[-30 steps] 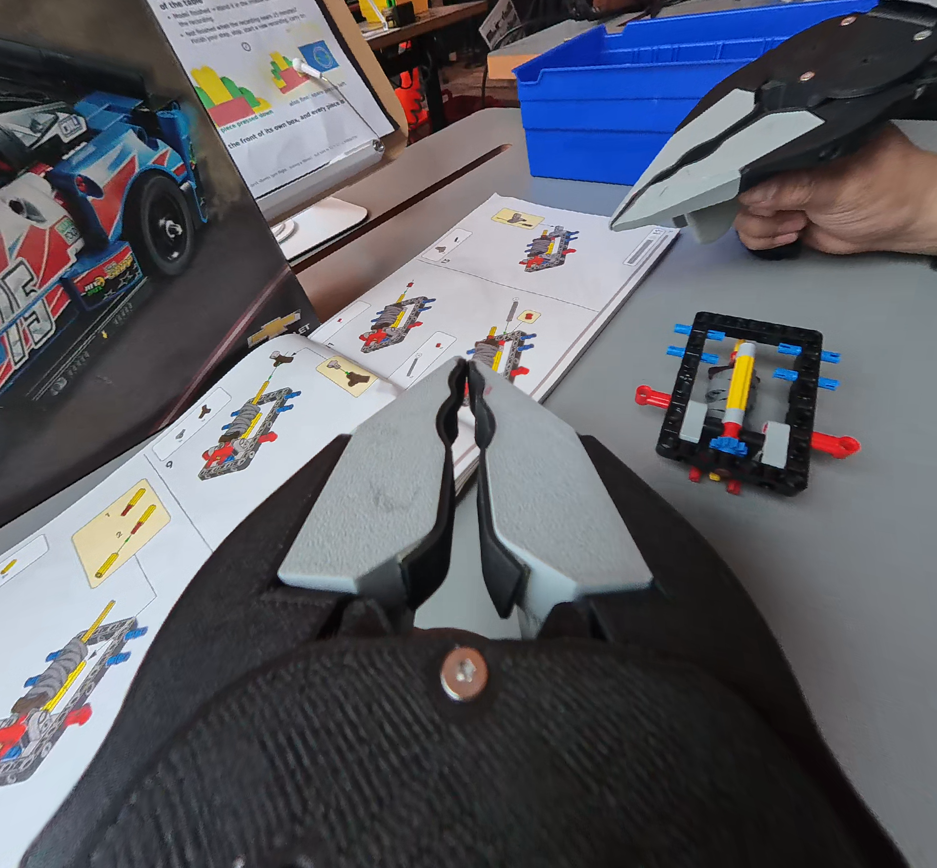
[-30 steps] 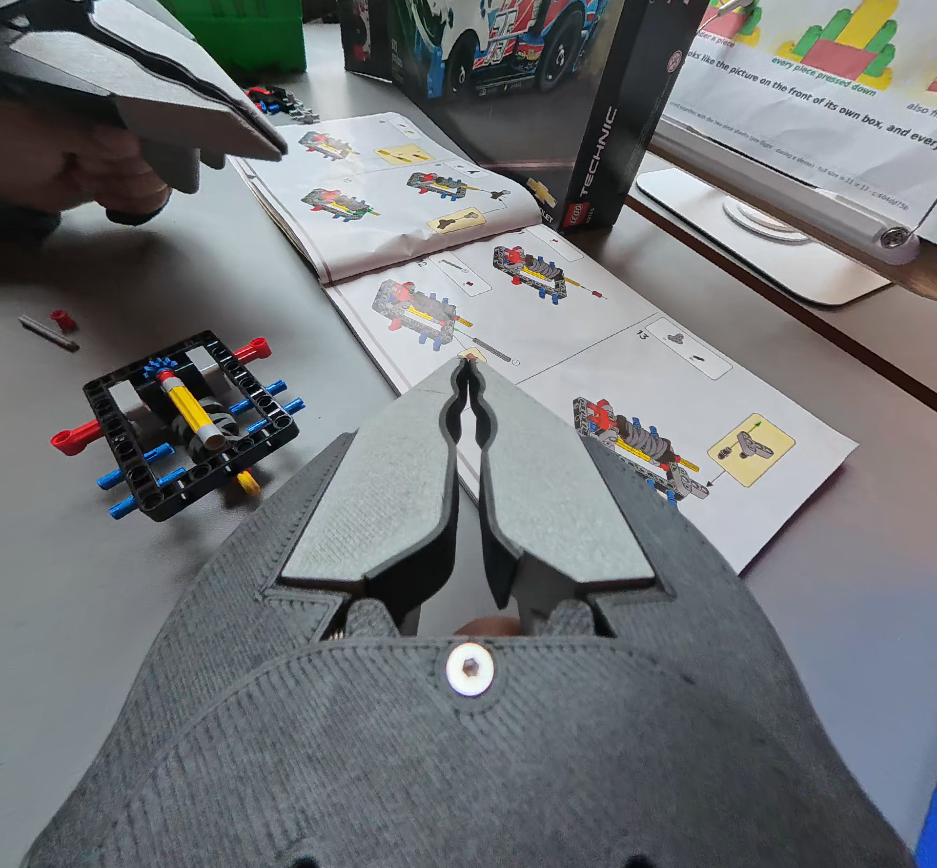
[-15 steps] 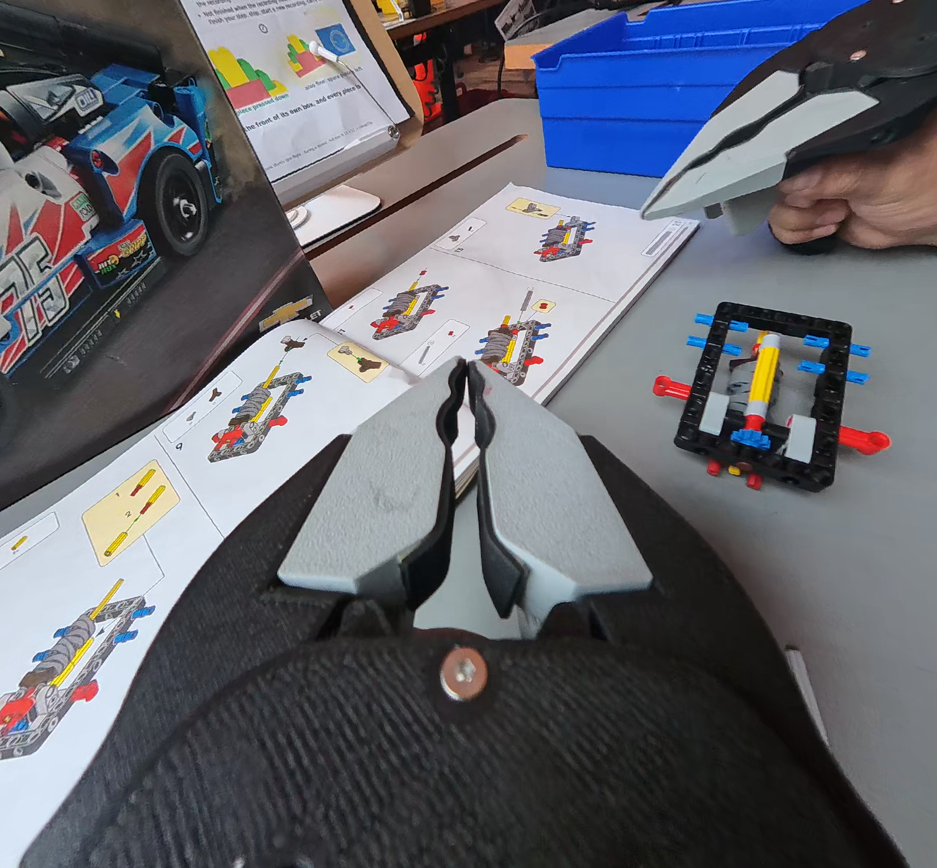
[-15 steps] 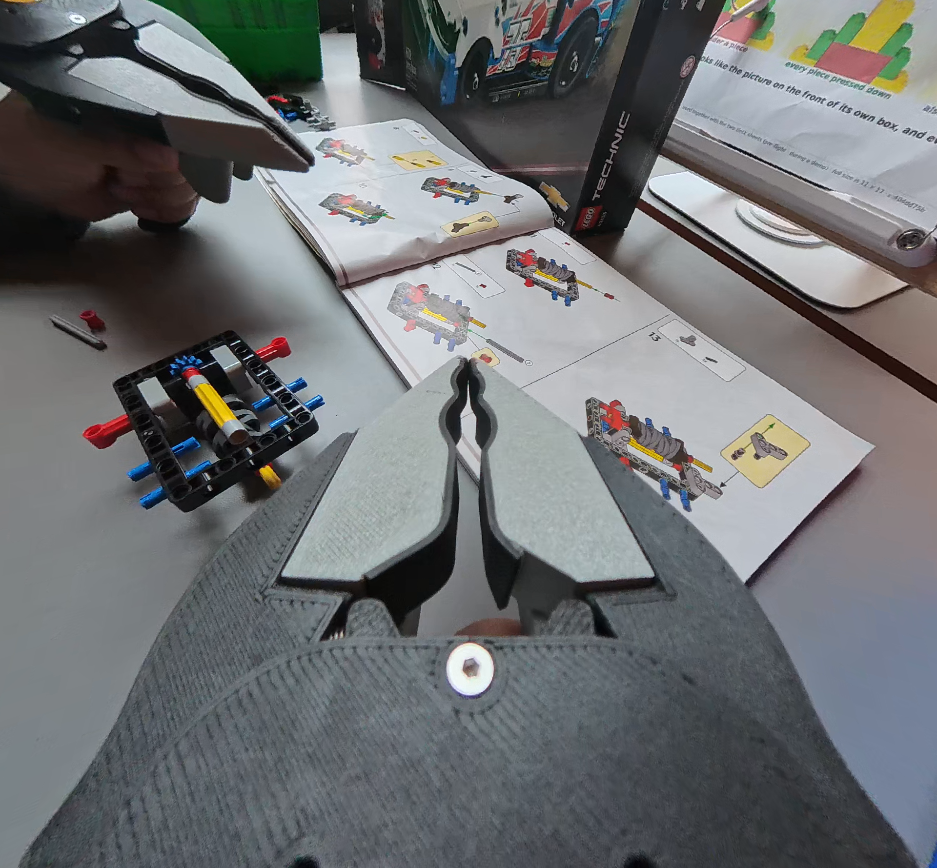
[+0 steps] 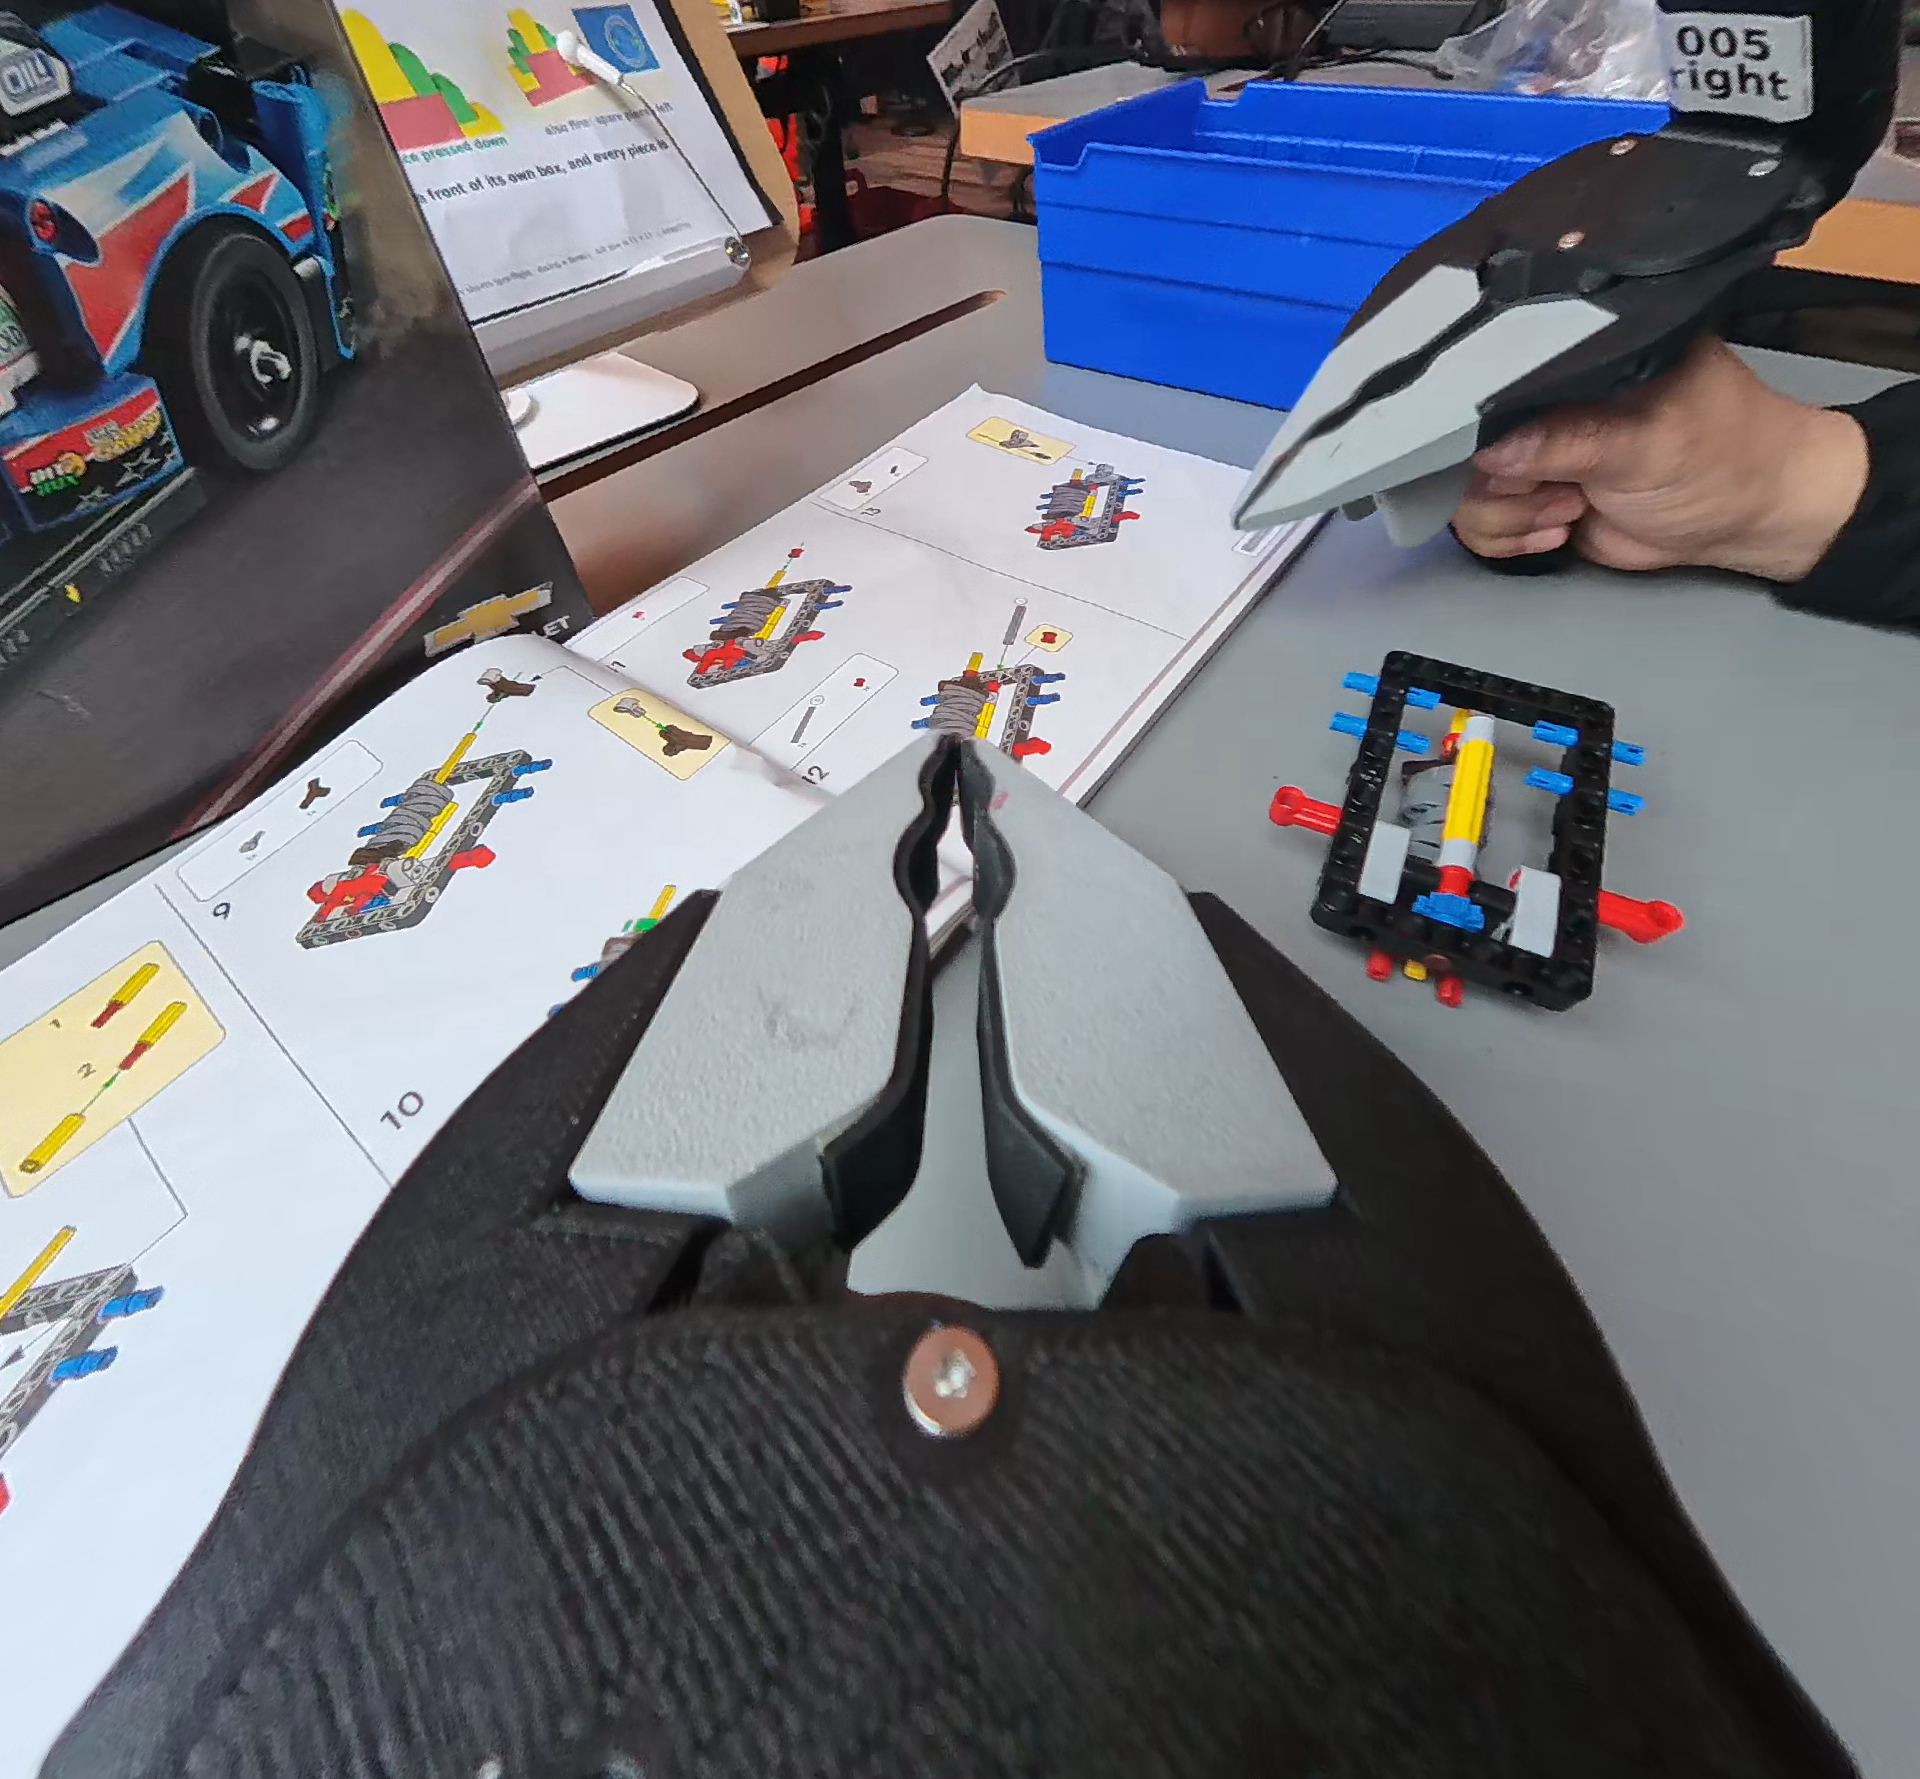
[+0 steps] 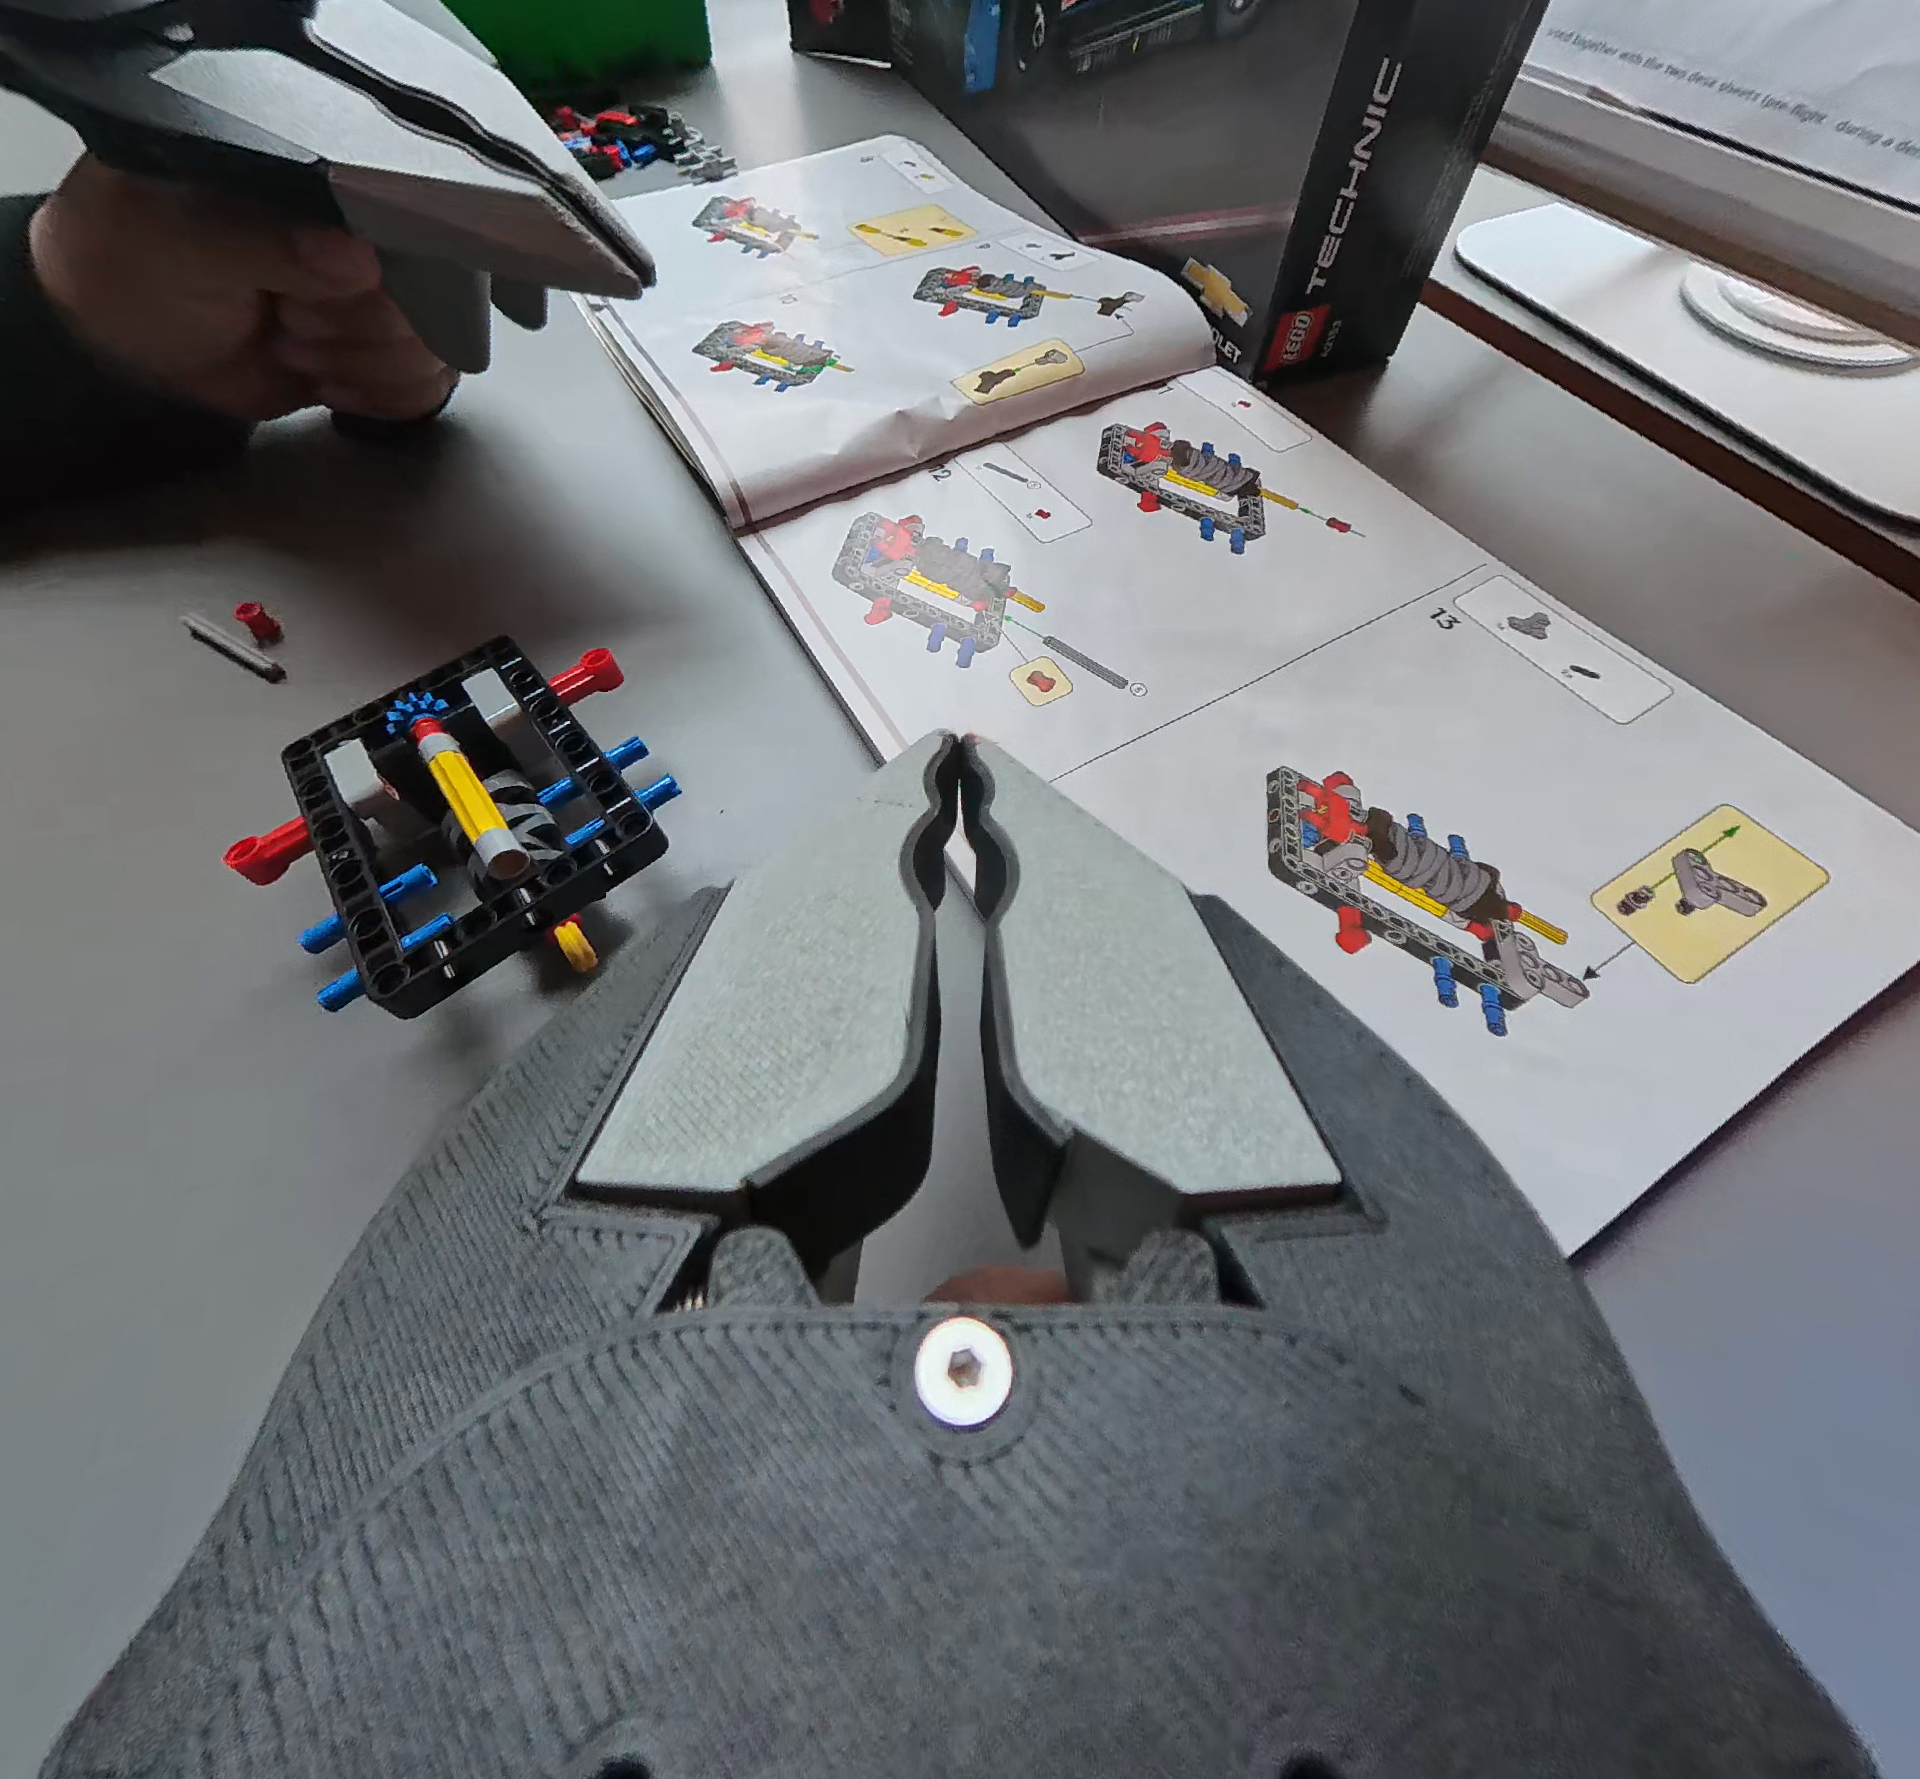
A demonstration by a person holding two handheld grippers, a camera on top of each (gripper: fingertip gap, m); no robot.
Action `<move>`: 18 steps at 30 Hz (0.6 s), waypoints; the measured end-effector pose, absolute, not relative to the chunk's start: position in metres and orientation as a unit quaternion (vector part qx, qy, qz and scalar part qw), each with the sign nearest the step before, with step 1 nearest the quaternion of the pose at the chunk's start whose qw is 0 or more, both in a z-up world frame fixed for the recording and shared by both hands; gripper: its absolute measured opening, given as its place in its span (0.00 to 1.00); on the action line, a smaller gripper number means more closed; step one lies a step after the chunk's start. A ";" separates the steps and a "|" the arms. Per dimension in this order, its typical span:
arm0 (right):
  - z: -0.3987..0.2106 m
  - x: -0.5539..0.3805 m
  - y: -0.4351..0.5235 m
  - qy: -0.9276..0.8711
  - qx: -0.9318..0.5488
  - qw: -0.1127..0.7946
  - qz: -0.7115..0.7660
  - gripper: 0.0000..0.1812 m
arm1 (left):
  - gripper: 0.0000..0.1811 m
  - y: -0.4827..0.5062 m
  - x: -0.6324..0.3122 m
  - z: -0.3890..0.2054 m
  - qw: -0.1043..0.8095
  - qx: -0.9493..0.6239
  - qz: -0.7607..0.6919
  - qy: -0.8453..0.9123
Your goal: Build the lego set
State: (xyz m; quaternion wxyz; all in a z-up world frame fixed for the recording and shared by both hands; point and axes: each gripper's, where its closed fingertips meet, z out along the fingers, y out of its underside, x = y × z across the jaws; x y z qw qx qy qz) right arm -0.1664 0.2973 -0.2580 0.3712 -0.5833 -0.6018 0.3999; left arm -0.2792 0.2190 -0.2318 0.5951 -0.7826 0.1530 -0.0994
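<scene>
Both closed grippers (image 5: 957,742) (image 6: 958,740) now nearer the booklet (image 6: 1195,586).

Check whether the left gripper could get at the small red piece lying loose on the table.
Probably yes: the left gripper hovers shut and empty, and the red piece lies exposed beside a dark axle, apart from the black frame assembly.

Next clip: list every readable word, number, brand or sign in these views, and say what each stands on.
I do not quote writing; these things carry it:
Set box: brand print on the front and the dark side panel.
Instruction booklet: step numbers beside the diagrams.
Propped instruction sheet: printed lines, partly blurred.
White tag above the right gripper: short print.
</scene>
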 end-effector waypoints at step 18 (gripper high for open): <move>-0.244 -0.161 0.299 -0.577 -0.571 0.387 0.437 0.00 | 0.04 0.166 -0.257 -0.246 0.477 -0.825 -0.164 0.255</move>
